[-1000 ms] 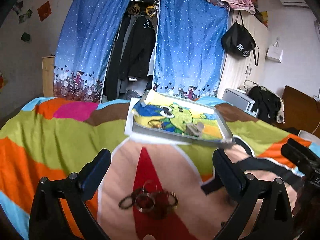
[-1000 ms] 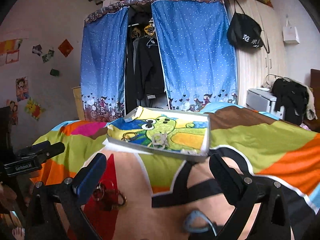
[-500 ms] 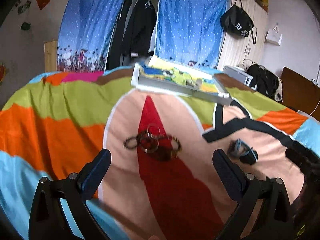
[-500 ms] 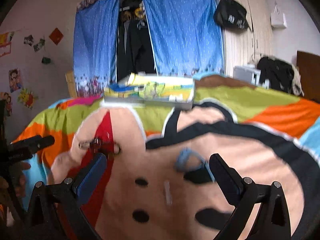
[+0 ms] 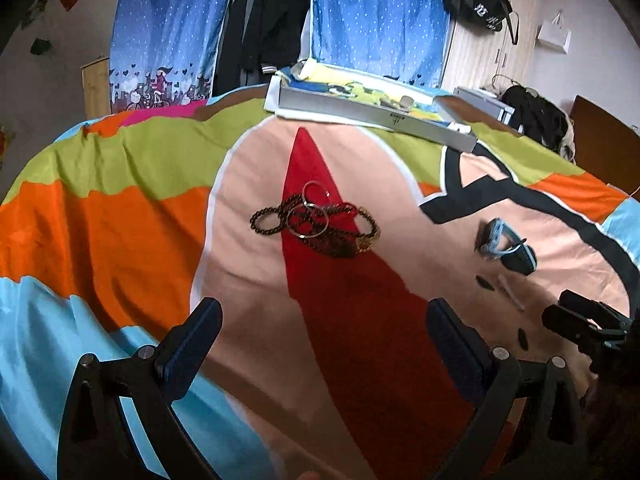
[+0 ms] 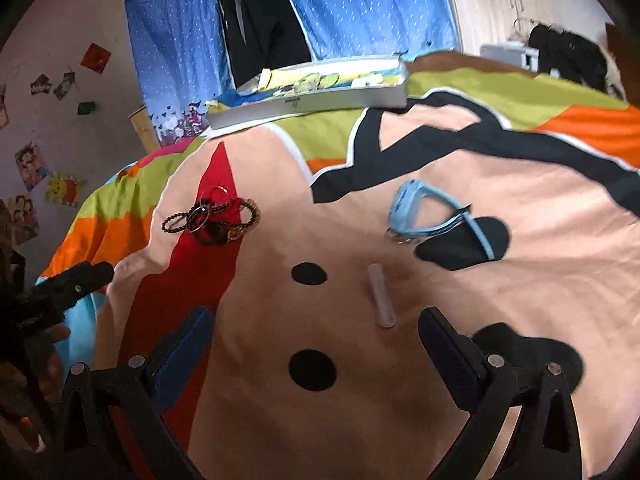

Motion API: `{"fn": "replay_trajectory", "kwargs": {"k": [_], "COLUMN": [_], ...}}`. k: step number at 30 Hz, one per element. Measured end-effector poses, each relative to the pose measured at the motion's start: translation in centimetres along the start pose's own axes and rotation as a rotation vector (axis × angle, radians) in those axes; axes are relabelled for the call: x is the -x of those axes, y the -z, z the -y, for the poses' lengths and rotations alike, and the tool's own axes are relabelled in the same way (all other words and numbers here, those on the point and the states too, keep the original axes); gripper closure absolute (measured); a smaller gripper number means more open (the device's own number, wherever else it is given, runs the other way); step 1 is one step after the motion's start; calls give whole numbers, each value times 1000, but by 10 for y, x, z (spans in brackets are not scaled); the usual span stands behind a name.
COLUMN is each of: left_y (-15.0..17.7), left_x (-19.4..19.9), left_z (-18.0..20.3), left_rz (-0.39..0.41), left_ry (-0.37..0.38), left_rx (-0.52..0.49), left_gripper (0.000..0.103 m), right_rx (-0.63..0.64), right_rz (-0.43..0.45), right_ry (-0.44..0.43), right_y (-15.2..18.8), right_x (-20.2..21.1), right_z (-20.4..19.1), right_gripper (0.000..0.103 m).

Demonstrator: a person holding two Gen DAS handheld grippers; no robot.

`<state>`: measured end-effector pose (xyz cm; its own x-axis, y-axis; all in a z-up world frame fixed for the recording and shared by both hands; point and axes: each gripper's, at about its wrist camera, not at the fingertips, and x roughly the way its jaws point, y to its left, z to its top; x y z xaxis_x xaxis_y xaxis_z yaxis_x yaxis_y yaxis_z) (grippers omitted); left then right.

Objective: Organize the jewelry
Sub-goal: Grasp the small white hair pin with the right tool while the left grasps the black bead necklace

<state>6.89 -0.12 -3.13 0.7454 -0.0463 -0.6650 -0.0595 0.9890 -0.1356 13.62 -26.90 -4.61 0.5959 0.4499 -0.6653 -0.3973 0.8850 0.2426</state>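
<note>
A heap of bracelets (image 5: 320, 222) (image 6: 214, 220), dark beads, thin metal rings and a gold chain, lies on the red patch of the bedspread. A light blue strap (image 5: 502, 242) (image 6: 432, 218) lies to its right, with a small pale clear stick (image 6: 382, 296) (image 5: 510, 292) nearer me. At the far side stands a shallow grey tray (image 5: 360, 110) (image 6: 308, 106) with a cartoon-print lining and small pieces in it. My left gripper (image 5: 320, 336) is open, held above the bed short of the heap. My right gripper (image 6: 316, 336) is open near the stick.
The colourful bedspread (image 5: 120, 208) covers the whole bed. Blue curtains (image 5: 376, 12) and hanging dark clothes stand behind it, a wooden wardrobe with a black bag (image 5: 480, 4) at the right. The other gripper's tip shows at the right edge (image 5: 580, 320) and left edge (image 6: 68, 284).
Both cameras have tilted down and pulled back toward me. The tray has slid toward the top of each view; the bracelets, blue strap and stick now lie in full view.
</note>
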Motion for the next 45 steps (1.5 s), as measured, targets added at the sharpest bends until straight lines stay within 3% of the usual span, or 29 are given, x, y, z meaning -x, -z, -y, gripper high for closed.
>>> {"fn": "replay_trajectory", "kwargs": {"k": [8, 16, 23, 26, 33, 39, 45], "left_y": [1, -12, -30, -36, -42, -43, -42], "left_x": [-26, -59, -88, -99, -131, -136, -139], "left_z": [-20, -24, -25, -24, -38, -38, -39], "left_rz": [-38, -79, -97, -112, -201, -198, -199], "left_ry": [-18, 51, 133, 147, 110, 77, 26], "left_rx": [8, -42, -40, -28, 89, 86, 92], "left_gripper": [4, 4, 4, 6, 17, 17, 31], "right_rx": [-28, -36, -75, -90, -122, -136, -135], "right_rz": [-44, -76, -112, -118, -132, -146, -152], "right_ry": [-19, -18, -26, -28, -49, -88, -121], "right_y": [-6, -12, -11, -11, -13, -22, -31], "right_x": [-26, -46, -59, -62, -74, -91, -104], "right_z": [10, 19, 29, 31, 31, 27, 21], "right_gripper": [0, 6, 32, 36, 48, 59, 69]}}
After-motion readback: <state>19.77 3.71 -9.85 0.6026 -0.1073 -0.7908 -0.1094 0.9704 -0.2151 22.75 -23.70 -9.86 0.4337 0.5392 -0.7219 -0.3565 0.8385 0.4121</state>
